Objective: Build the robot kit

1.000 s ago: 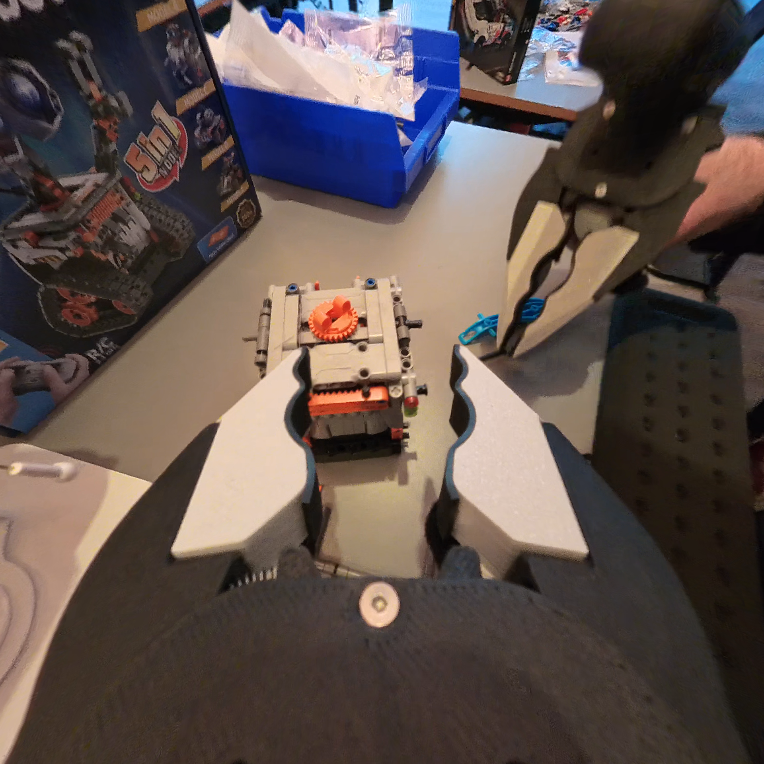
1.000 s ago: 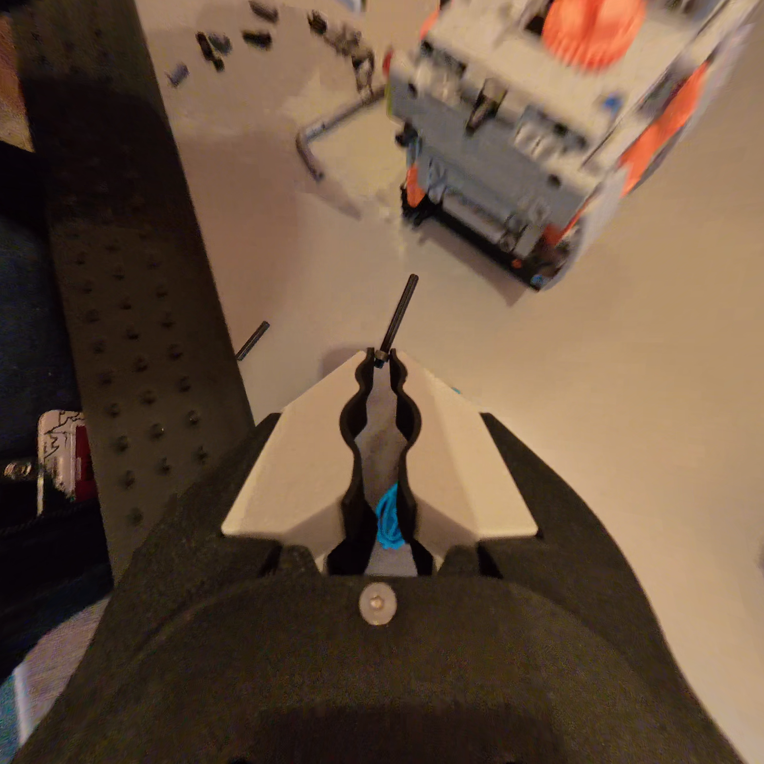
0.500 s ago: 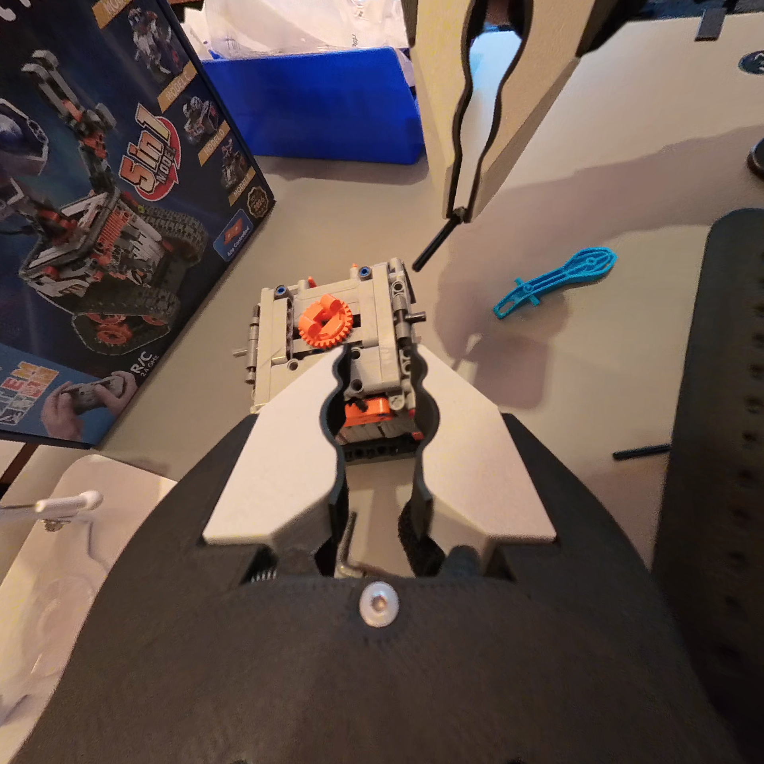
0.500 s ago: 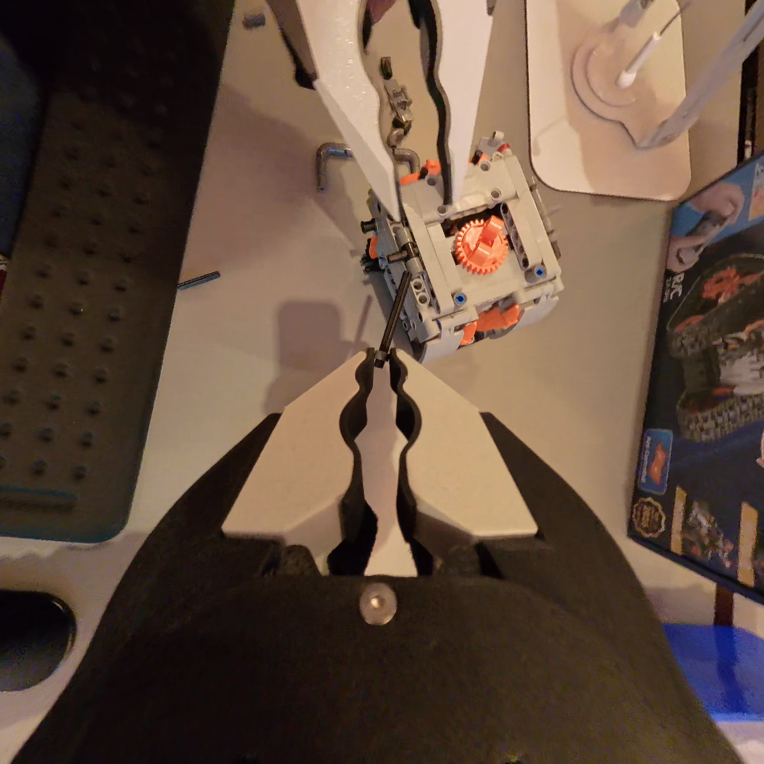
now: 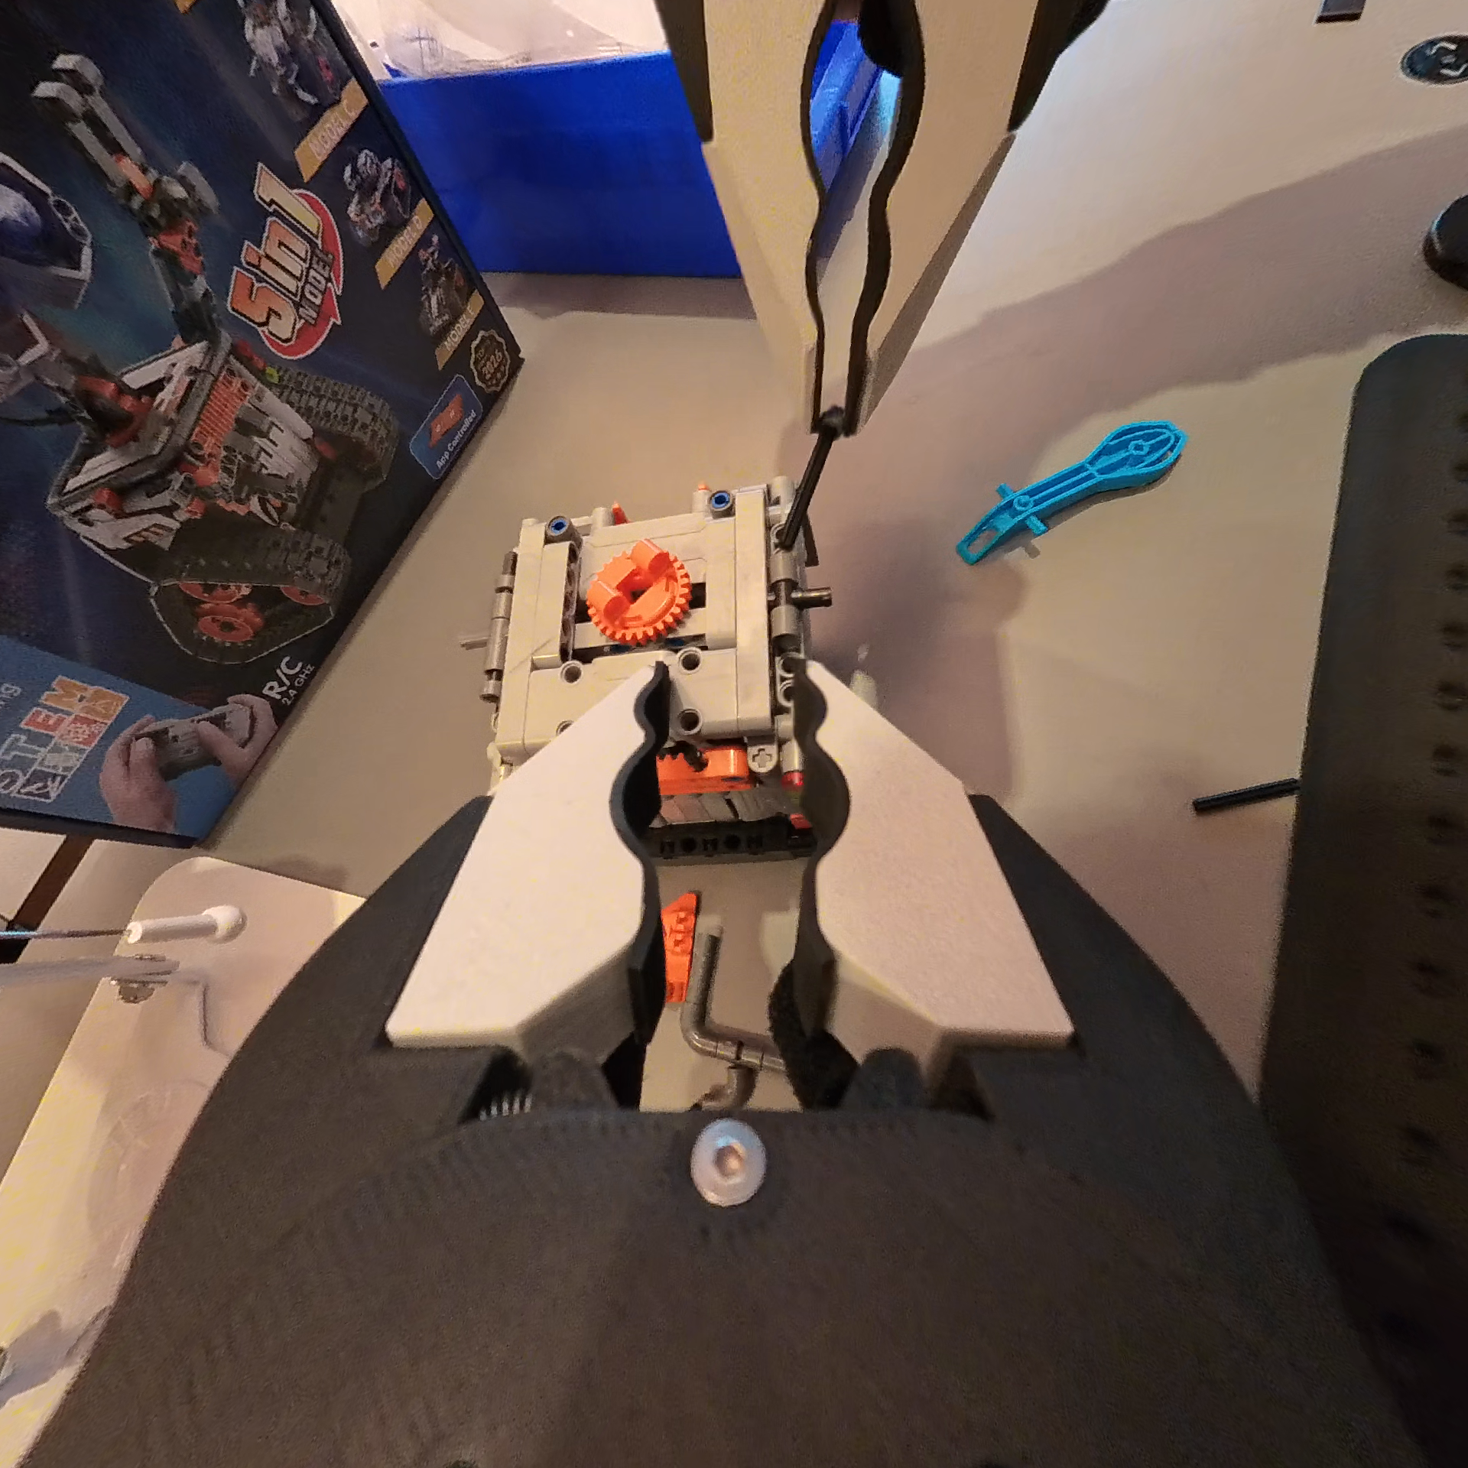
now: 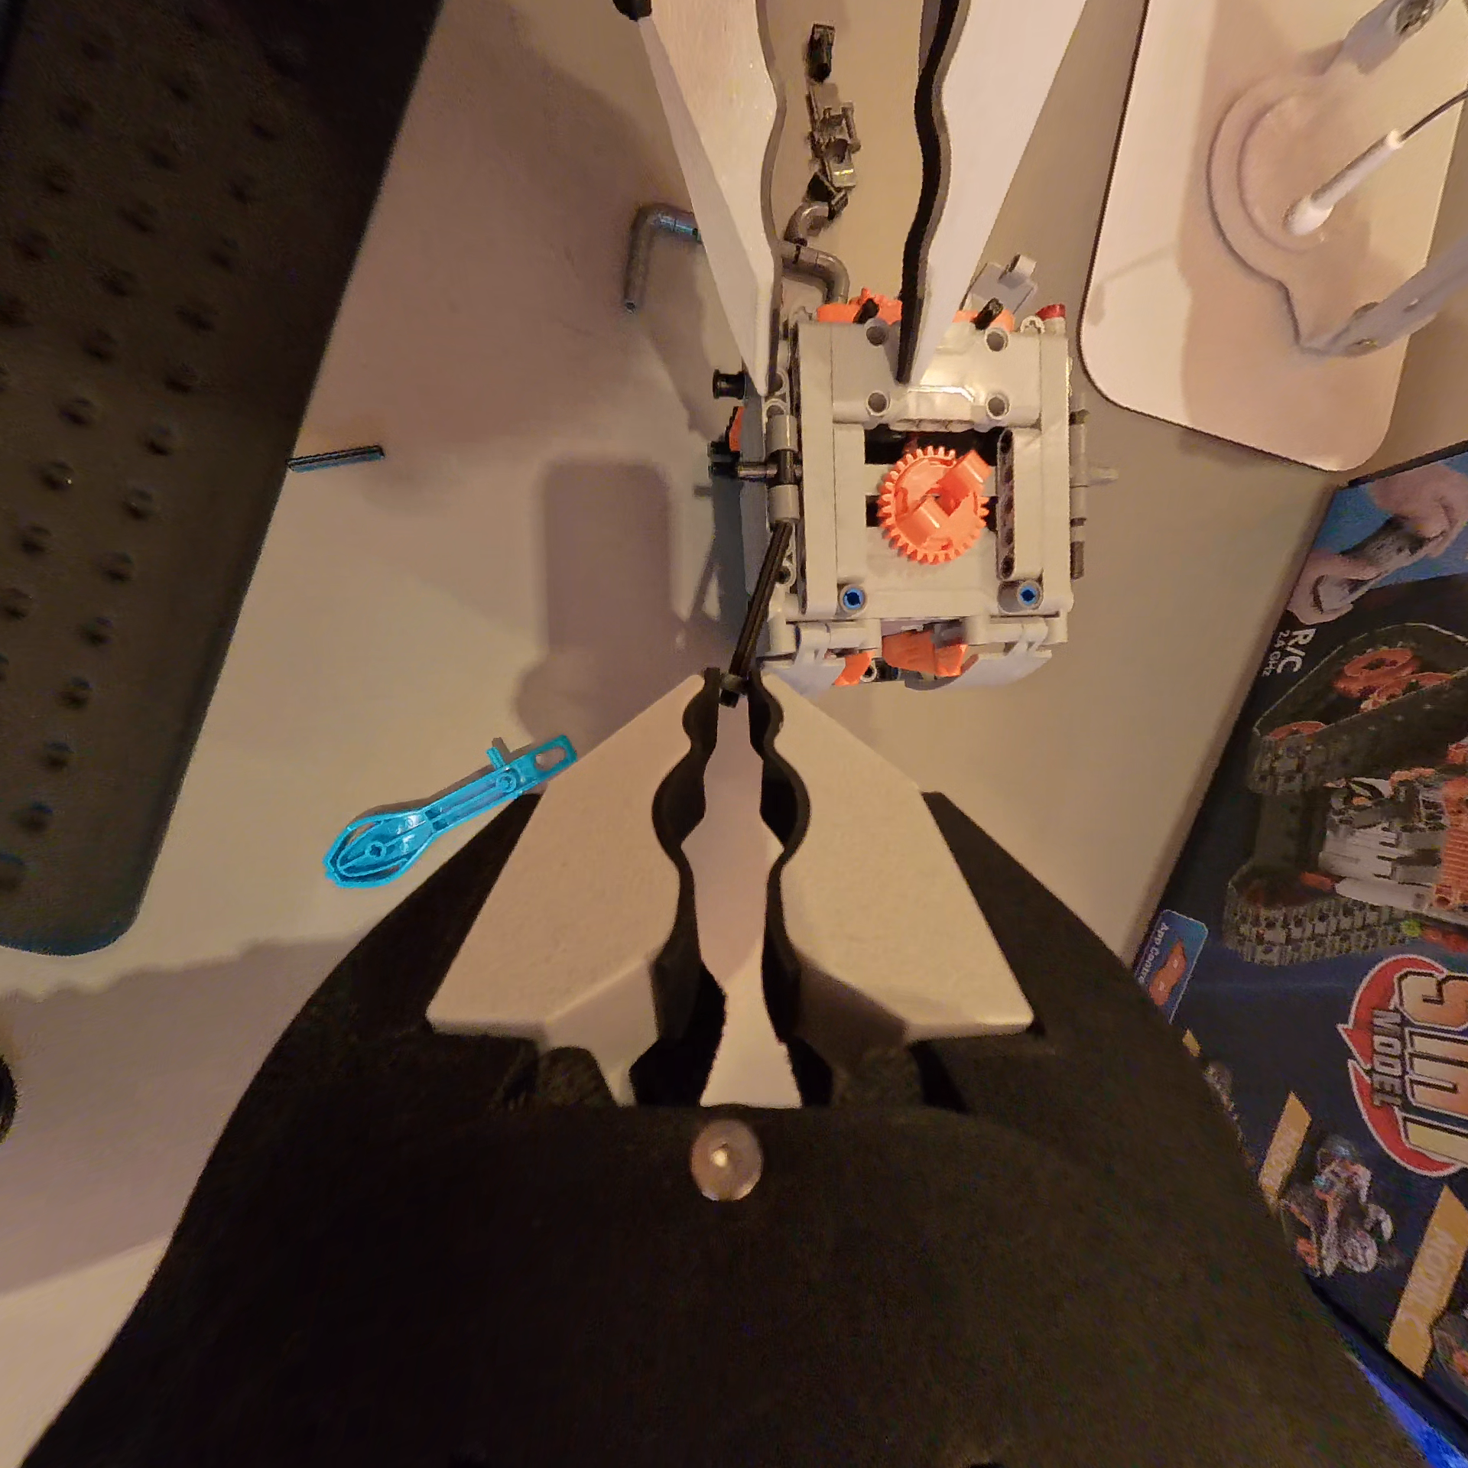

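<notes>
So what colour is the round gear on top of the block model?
Orange. The gear shows best in the right wrist view.

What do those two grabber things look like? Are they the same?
Yes, they match. The left hand-held gripper and right hand-held gripper each have a rough black plastic body with one silver screw in the middle, and two pale grey wedge-shaped fingers edged with wavy black rubber pads. No cables or sleeves show.
</notes>
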Demonstrator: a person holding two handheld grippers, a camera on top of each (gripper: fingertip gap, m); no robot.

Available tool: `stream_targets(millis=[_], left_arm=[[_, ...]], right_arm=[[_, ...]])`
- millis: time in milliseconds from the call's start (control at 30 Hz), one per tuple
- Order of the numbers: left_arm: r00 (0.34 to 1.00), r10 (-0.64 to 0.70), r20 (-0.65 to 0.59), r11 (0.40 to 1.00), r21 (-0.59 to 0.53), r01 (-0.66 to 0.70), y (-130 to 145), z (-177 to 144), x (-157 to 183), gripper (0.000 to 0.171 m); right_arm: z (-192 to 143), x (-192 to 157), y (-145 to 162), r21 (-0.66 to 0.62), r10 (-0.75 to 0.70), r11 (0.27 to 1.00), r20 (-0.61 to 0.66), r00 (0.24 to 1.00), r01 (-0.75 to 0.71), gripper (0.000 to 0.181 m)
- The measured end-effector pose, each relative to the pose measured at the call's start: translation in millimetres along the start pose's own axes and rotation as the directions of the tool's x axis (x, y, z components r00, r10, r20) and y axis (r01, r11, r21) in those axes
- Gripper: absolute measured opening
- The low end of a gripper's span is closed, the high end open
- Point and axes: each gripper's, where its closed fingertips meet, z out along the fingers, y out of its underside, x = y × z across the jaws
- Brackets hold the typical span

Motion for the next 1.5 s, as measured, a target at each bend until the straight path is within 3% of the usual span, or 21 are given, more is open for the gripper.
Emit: stream_targets(millis=[500,667,933,1067,1167,1500], left_arm=[[1.000,0.001,0.000,1.000,0.004,-0.001,-1,4,-5,0.028],[1.000,0.000,-0.003,1.000,0.009,0.000,-3,6,-5,0.029],[1.000,-0.001,0.011,1.000,0.022,0.000,-4,7,-6,0.026],[1.000,-0.005,0.001,1.000,0.026,0.005,-4,7,-6,0.026],[1.000,-0.010,-0.010,1.000,0.029,0.010,-4,7,-5,0.027],[1.000,0.003,-0.019,0.999,0.034,-0.002,-7,11,-2,0.027]], right_arm=[[2,7,-1,-0.078,-0.123,0.989,0.073,0.990,0.128,0.004],[5,10,-4,-0.050,-0.112,0.992,0.115,0.987,0.119,0.004],[10,7,-11,-0.017,0.033,0.999,0.097,0.995,-0.031,0.005],[1,10,-9,0.045,0.125,0.991,0.060,0.990,-0.127,0.014],[-4,7,-5,0.099,0.182,0.977,0.054,0.982,-0.187,0.005],[9,5,-20,0.178,0.220,0.958,0.035,0.975,-0.223,0.000]])
